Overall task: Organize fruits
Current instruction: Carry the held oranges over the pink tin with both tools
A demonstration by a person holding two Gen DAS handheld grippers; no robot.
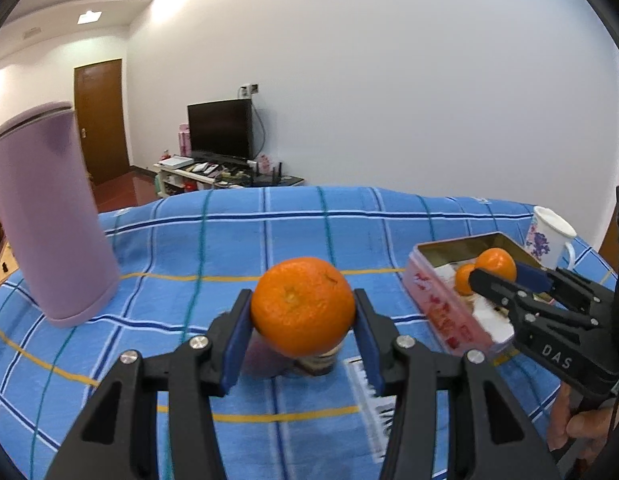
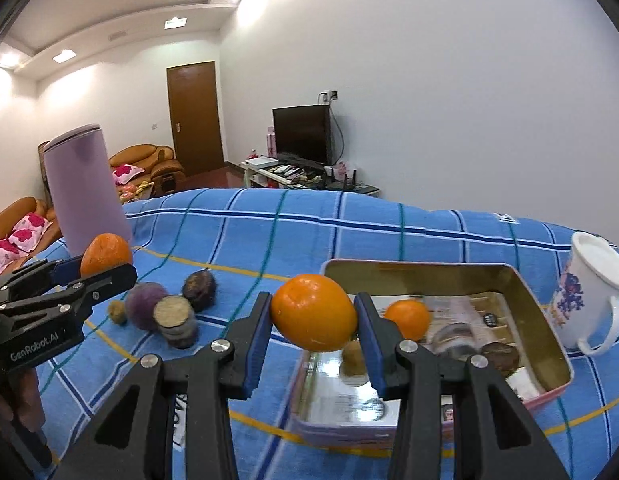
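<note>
Left wrist view: left gripper clamped on an orange, blue pads pressed to both sides, fruit lifted clear of the blue checked cloth. Off to the right, right gripper closed on a second orange, poised above the open tin, with a smaller orange already lying inside. Purple cylinder standing at far left, white mug just behind the tin.

Right wrist view: right gripper gripping its orange over the tin's near left corner; small orange and some dark round items resting on the paper lining. Left gripper at left, carrying its orange above a cluster of purple and brown fruits left on the cloth.

Step in hand, by judgement: carrying both oranges to the tin. Next for the right: lower into a free spot beside the small orange, then release. For the left: travel across to the tin first, clear of the other claw.
</note>
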